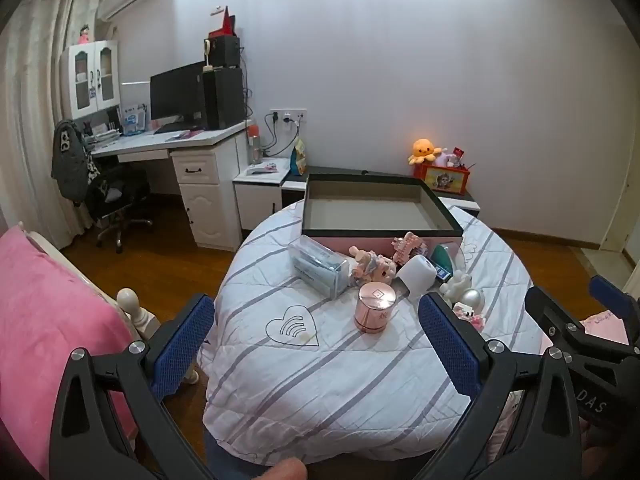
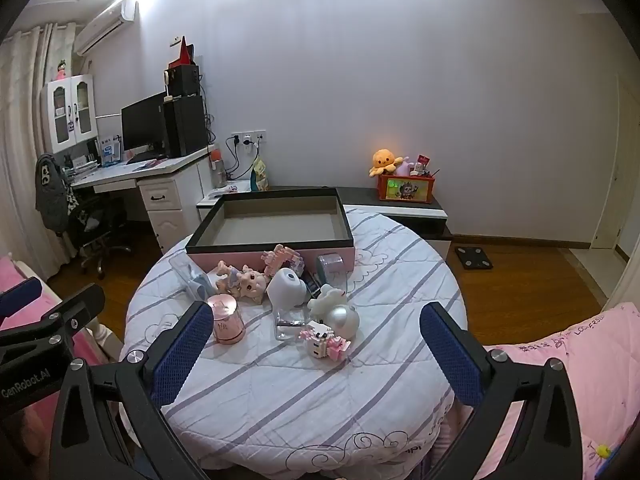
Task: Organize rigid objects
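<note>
Both the left tool point(image 1: 316, 332) and right tool point(image 2: 316, 336) hung released and empty, the pink canister point(image 1: 375, 307) standing upright at centre frame just ahead of the left tool, nearer it, before the box point(image 1: 382, 234).

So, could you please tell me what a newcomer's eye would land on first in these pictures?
Probably the large open box, black-rimmed with pink sides and nothing inside, at the far side of the quilt-covered round table. Just in front of it sits a huddle of small items, with a shiny pink canister nearest and a big-headed doll lying behind it. Both tongs, left and right, hang wide open above the table's near edge.
</note>
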Demonstrator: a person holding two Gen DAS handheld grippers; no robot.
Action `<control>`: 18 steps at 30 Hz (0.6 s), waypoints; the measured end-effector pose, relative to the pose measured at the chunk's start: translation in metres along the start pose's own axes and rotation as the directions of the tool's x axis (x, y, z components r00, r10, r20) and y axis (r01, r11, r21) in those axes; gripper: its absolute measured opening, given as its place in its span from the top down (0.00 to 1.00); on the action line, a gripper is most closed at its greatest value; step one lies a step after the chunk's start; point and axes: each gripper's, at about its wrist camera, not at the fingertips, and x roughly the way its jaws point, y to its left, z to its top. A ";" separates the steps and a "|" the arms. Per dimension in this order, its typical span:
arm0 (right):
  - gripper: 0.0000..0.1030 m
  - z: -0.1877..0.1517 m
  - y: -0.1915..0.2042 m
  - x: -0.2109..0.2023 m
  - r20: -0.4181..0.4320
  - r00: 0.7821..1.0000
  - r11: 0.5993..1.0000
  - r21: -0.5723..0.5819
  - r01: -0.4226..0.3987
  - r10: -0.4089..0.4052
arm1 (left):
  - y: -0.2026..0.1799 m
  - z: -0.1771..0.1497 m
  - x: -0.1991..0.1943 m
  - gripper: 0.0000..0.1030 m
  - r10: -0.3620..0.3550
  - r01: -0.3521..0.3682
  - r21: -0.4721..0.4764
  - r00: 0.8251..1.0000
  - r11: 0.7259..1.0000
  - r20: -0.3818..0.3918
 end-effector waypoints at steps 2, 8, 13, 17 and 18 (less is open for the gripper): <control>0.00 -0.001 0.000 0.000 0.003 1.000 1.000 0.008 -0.004 0.004 | 0.000 0.000 0.000 0.00 0.013 -0.013 0.007 1.000 1.000 0.006; 0.00 0.001 0.000 -0.004 0.010 1.000 1.000 0.009 -0.003 0.003 | 0.000 0.000 -0.004 0.00 0.034 -0.034 0.003 0.999 0.999 0.013; 0.00 -0.001 -0.006 -0.006 0.022 1.000 1.000 0.013 -0.007 0.007 | 0.003 0.003 -0.012 0.00 0.039 -0.039 0.003 0.998 0.999 0.040; 0.00 0.001 0.002 -0.006 0.032 0.999 1.000 0.005 0.003 -0.004 | 0.004 0.005 -0.014 0.00 0.035 -0.035 0.002 0.998 0.999 0.049; 0.00 0.001 0.002 -0.006 0.033 0.999 1.000 0.006 0.003 -0.003 | 0.005 0.005 -0.015 0.00 0.033 -0.033 0.000 0.998 0.999 0.052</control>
